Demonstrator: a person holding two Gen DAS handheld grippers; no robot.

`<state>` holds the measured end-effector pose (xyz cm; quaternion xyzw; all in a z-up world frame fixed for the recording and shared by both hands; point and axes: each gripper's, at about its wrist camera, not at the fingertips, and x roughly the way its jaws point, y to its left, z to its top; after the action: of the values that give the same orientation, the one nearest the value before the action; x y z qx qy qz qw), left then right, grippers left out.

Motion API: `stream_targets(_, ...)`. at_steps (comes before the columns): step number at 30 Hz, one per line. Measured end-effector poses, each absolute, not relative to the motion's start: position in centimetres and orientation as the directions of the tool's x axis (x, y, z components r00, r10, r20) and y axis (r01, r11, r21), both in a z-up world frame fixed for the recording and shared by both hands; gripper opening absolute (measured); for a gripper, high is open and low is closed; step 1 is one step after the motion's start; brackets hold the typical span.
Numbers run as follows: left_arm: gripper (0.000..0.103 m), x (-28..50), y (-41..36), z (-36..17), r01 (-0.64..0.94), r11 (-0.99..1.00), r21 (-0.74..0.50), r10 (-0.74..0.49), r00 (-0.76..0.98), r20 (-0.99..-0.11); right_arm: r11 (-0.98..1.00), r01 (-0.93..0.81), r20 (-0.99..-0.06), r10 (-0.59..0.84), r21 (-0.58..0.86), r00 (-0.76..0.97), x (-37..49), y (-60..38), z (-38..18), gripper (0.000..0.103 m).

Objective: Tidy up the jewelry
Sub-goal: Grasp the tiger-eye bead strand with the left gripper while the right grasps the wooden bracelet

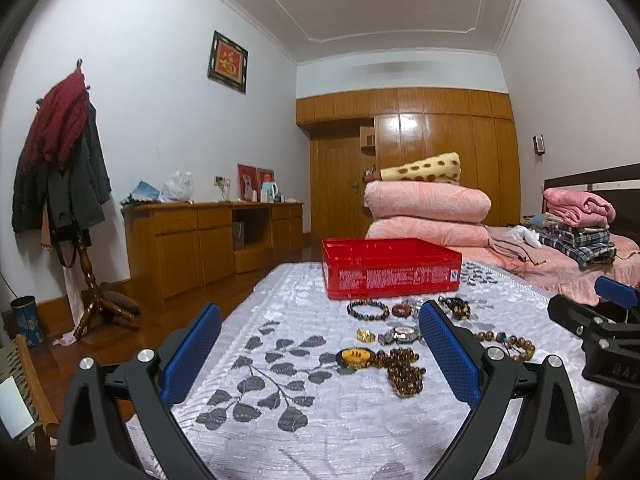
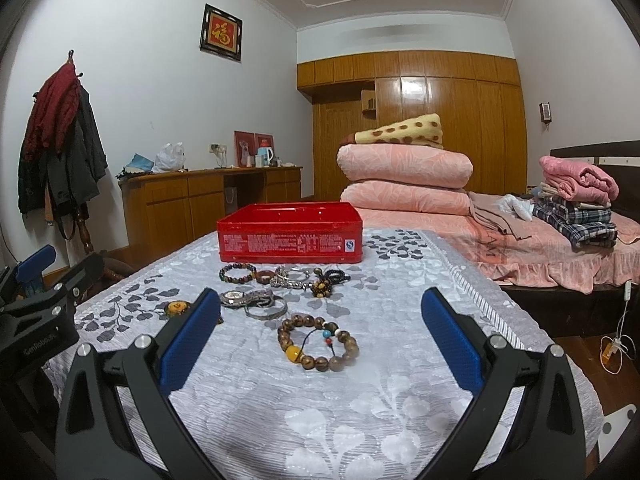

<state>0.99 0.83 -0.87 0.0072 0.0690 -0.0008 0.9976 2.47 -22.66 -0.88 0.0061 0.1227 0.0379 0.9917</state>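
In the right wrist view, bare patterned cloth on the bench (image 2: 320, 420) fills the lower centre and right of the frame, open as far as the wooden bead bracelet (image 2: 318, 342) at centre. Beyond it, a watch (image 2: 236, 298), bangles and more bracelets crowd the middle strip in front of the red box (image 2: 290, 236), which walls off the far end. In the left wrist view the lower-left cloth lies open, with a long bead necklace (image 1: 402, 370) lying right of centre.
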Motion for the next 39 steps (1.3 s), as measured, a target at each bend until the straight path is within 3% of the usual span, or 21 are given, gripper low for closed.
stream_targets(11, 0.096, 4.4, 0.1, -2.3, 0.105, 0.994, -0.018, -0.103, 0.902, -0.419, 0.999, -0.044, -0.399, 0.05, 0.026, 0.916, 4.5, -23.6, -1.3, 0.097)
stream_targets(19, 0.062, 8.3, -1.1, -3.2, 0.175, 0.974, -0.141, -0.225, 0.759, -0.612, 0.996, -0.048, -0.531, 0.077, 0.069, 0.844, 7.2, -25.0, -1.9, 0.097)
stream_targets(23, 0.044, 9.9, -2.0, -3.7, 0.194, 0.964, -0.182, -0.265, 0.695, -0.668, 0.996, -0.068, -0.562, 0.085, 0.052, 0.823, 8.5, -24.8, -2.3, 0.097)
stream_targets(29, 0.041, 11.5, -3.2, -3.8, 0.21, 0.958, -0.195, -0.286, 0.654, -0.7, 0.993, -0.107, -0.587, 0.11, 0.039, 0.802, 10.1, -24.6, -2.2, 0.095)
stream_targets(34, 0.041, 12.4, -4.4, -3.9, 0.218, 0.962, -0.162, -0.266, 0.644, -0.718, 0.989, -0.138, -0.623, 0.139, 0.051, 0.77, 11.6, -24.7, -2.5, 0.084)
stream_targets(36, 0.037, 12.8, -4.8, -3.9, 0.214, 0.967, -0.136, -0.244, 0.647, -0.722, 0.988, -0.145, -0.636, 0.148, 0.056, 0.758, 12.0, -24.6, -2.7, 0.083)
stream_targets(37, 0.03, 12.9, -4.8, -4.0, 0.206, 0.971, -0.121, -0.229, 0.65, -0.725, 0.987, -0.147, -0.643, 0.149, 0.058, 0.751, 12.3, -24.6, -2.8, 0.08)
stream_targets(39, 0.028, 13.3, -4.5, -4.1, 0.202, 0.97, -0.137, -0.238, 0.648, -0.724, 0.987, -0.149, -0.669, 0.155, 0.067, 0.727, 12.8, -24.6, -3.2, 0.074)
